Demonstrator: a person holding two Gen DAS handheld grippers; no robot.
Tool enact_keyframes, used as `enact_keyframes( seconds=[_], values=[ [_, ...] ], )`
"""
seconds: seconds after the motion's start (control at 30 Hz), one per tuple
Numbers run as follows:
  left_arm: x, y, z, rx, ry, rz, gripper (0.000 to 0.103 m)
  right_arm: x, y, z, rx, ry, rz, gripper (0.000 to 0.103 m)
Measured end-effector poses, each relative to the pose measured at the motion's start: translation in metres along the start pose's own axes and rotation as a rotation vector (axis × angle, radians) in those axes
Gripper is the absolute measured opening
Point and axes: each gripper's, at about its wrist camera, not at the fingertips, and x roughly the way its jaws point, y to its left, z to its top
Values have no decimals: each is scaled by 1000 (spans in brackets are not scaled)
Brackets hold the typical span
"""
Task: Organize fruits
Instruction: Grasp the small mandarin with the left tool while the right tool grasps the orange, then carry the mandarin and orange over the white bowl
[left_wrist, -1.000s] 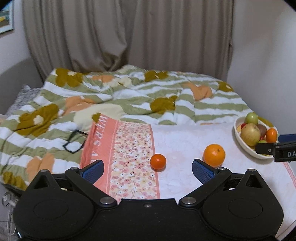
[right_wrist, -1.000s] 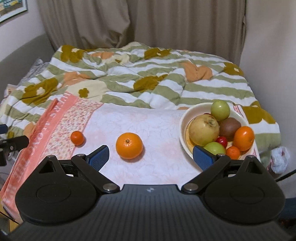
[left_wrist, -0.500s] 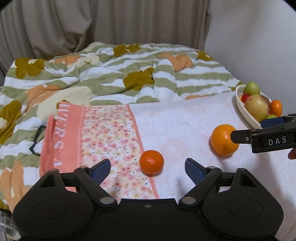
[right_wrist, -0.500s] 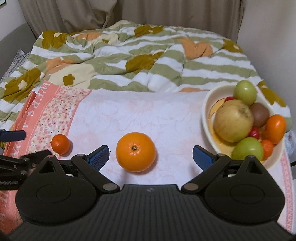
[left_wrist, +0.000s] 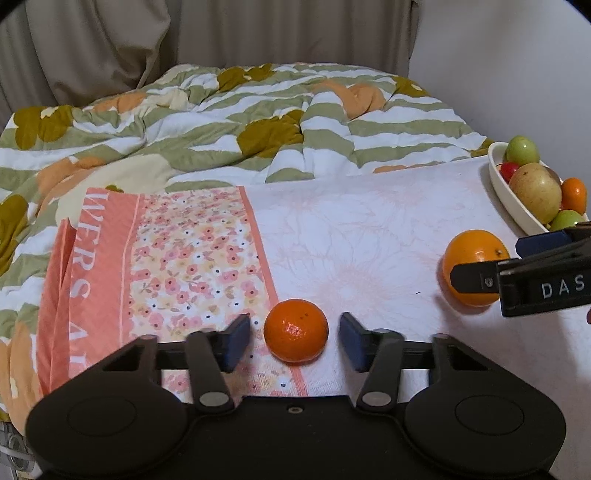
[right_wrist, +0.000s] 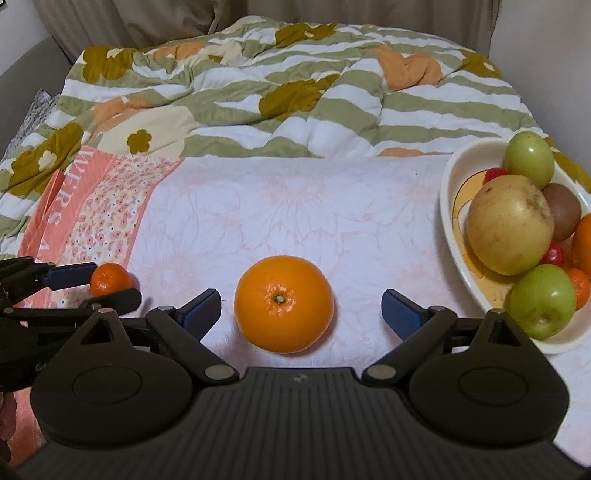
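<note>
Right now both grippers are angling down, each bracketing one loose fruit. The left gripper (left_wrist: 294, 339) is straddling the small mandarin (left_wrist: 296, 331); its jaws have just been closing, the mandarin sitting between the pads with slim gaps either side, so no pinch yet. The right gripper (right_wrist: 301, 314) is standing spread wide around the big orange (right_wrist: 284, 303), not touching it. Both fruits are lying on the pale cloth (right_wrist: 295, 206), the mandarin at the floral towel's (left_wrist: 177, 266) edge. Further right, the white bowl (right_wrist: 452, 206) is already holding apples and other fruit, likely the destination. Beyond, the striped duvet (right_wrist: 280, 88) is bunching up.
</note>
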Motion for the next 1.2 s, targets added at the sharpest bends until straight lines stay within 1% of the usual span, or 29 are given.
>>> enact_keyframes(
  seconds=[0.03, 0.2, 0.37, 0.43, 0.53, 0.6, 0.63, 0.73, 0.93, 1.2],
  values=[
    [2, 1, 0, -2, 6, -4, 41, 2, 0, 0, -2, 4, 1, 103],
    [0, 3, -2, -2, -3, 4, 41, 4, 2, 2, -22, 3, 2, 103],
    [-5, 11, -8, -37, 2, 11, 41, 8, 6, 4, -46, 6, -4, 103],
    [-7, 14, -10, -51, 2, 15, 41, 11, 6, 4, -43, 10, -2, 101],
    [-13, 17, -13, -69, 0, 22, 41, 13, 6, 3, -42, 15, -3, 94],
    [-17, 19, -15, -79, -5, 23, 41, 14, 6, 3, -50, 15, 13, 78],
    [-19, 19, -16, -82, -8, 22, 41, 14, 7, 2, -53, 13, 33, 76],
    [-28, 19, -17, -88, -25, 22, 41, 12, 13, 1, -87, 10, 23, 75],
    [-51, 16, -19, -102, -66, 29, 41, -3, 15, -2, -76, -10, 48, 75],
    [-85, 5, -22, -104, -135, 24, 41, -43, 18, -9, -69, -69, 62, 75]
  ],
)
